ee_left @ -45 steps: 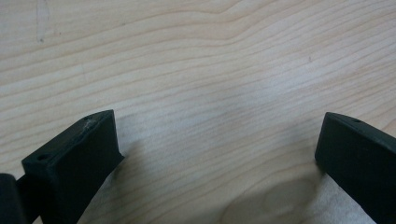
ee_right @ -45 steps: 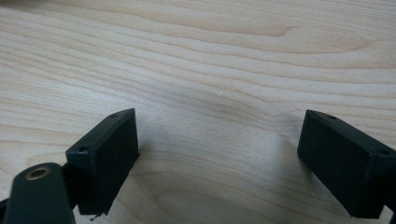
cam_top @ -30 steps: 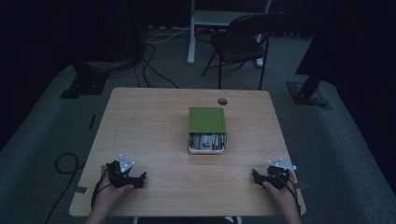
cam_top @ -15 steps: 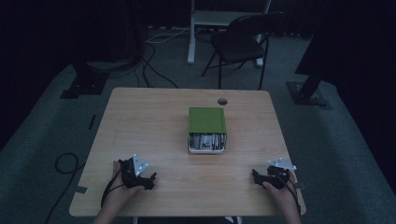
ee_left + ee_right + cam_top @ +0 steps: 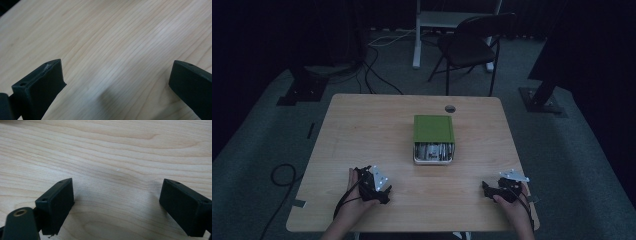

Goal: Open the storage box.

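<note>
A small tin (image 5: 416, 160) with a green lid (image 5: 433, 128) sits at the middle of the wooden table (image 5: 362, 130). The lid covers its far part, and pale contents show at the near end. My left gripper (image 5: 383, 192) rests near the front left edge, held in a hand. Its jaws stand open over bare wood (image 5: 116, 67) with nothing between them. Near the front right corner my right gripper (image 5: 486, 189) is also open over bare wood (image 5: 117, 183). Both grippers are well short of the tin.
A round cable hole (image 5: 450, 108) lies in the table just behind the tin. Beyond the table stand a dark folding chair (image 5: 472, 45) and a white stand (image 5: 417, 40). Cables (image 5: 372, 70) trail over the floor at the left.
My left gripper has slid to the right along the front of the table. The right gripper and the tin have stayed put.
</note>
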### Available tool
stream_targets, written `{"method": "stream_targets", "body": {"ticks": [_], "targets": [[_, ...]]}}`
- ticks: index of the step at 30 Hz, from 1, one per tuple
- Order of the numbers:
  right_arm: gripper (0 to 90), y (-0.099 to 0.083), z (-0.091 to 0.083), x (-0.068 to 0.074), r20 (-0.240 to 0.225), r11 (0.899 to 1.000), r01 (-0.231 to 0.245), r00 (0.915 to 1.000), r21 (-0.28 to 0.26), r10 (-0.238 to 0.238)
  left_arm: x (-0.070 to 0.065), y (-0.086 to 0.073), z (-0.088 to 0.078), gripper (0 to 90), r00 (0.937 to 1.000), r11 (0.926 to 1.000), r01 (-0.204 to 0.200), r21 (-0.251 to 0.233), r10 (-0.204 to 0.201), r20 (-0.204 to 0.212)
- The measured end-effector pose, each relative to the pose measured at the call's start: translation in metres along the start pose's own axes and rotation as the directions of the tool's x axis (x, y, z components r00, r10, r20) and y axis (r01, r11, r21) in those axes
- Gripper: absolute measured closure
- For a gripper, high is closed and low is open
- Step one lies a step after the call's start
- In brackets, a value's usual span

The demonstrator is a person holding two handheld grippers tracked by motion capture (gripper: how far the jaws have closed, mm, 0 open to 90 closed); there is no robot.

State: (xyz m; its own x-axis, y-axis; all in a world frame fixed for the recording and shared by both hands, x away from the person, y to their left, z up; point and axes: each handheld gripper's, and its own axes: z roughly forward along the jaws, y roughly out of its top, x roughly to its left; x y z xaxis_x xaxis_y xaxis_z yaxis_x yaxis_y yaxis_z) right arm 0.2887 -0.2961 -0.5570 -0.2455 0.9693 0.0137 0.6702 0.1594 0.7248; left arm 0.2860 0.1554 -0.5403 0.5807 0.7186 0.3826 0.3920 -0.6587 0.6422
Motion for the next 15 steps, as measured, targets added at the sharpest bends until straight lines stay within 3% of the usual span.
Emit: {"method": "stream_targets", "body": {"ticks": [1, 5, 9, 11, 15], "targets": [[11.9, 0.0, 0.0, 0.0, 0.0, 1.0, 0.0, 1.0, 0.0, 0.0, -0.004, 0.004, 0.001, 0.4, 0.9998, 0.9998, -0.019, -0.004, 0.019, 0.01], [11.8, 0.0, 0.0, 0.0, 0.0, 1.0, 0.0, 1.0, 0.001, 0.0, -0.009, 0.01, 0.004, 0.4, 0.9994, 0.9994, -0.021, -0.026, 0.022, 0.026], [11.8, 0.0, 0.0, 0.0, 0.0, 1.0, 0.001, 1.0, 0.002, -0.001, -0.017, 0.017, 0.006, 0.4, 0.9977, 0.998, -0.052, -0.035, 0.054, 0.041], [11.8, 0.0, 0.0, 0.0, 0.0, 1.0, 0.0, 1.0, 0.002, 0.0, -0.025, 0.022, 0.008, 0.4, 0.9942, 0.9951, -0.092, -0.037, 0.094, 0.052], [11.8, 0.0, 0.0, 0.0, 0.0, 1.0, 0.0, 1.0, 0.002, 0.0, -0.033, 0.028, 0.013, 0.4, 0.9894, 0.9918, -0.115, -0.056, 0.12, 0.083]]}}
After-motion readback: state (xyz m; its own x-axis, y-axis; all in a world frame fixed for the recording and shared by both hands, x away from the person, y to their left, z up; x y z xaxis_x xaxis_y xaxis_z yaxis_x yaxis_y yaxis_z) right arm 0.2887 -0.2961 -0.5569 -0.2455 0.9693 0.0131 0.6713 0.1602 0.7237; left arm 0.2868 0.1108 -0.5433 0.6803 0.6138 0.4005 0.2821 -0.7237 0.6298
